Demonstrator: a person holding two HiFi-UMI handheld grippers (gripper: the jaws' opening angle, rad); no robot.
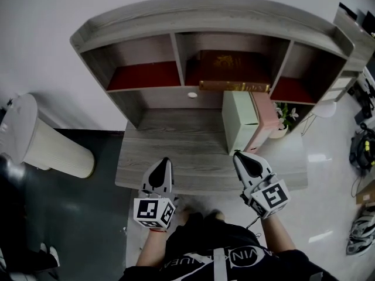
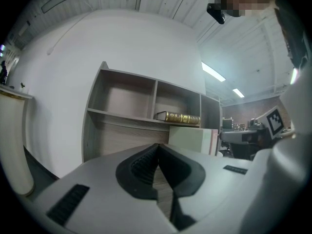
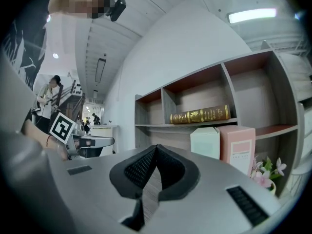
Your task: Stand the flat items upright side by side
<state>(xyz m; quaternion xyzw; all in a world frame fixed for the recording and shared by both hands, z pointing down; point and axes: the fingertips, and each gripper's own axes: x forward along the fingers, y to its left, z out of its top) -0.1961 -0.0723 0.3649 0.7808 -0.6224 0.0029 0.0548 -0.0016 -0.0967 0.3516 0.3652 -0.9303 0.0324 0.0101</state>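
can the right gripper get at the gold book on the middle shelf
Probably yes: the gold book lies at the open front of the shelf, above the green box, uncovered. The right gripper would need its shut jaws opened first.

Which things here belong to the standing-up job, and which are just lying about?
Job:
- gold-spined book, lying flat
- green box, upright
- pink box, upright beside it

Lying about:
- flowers
- white bin
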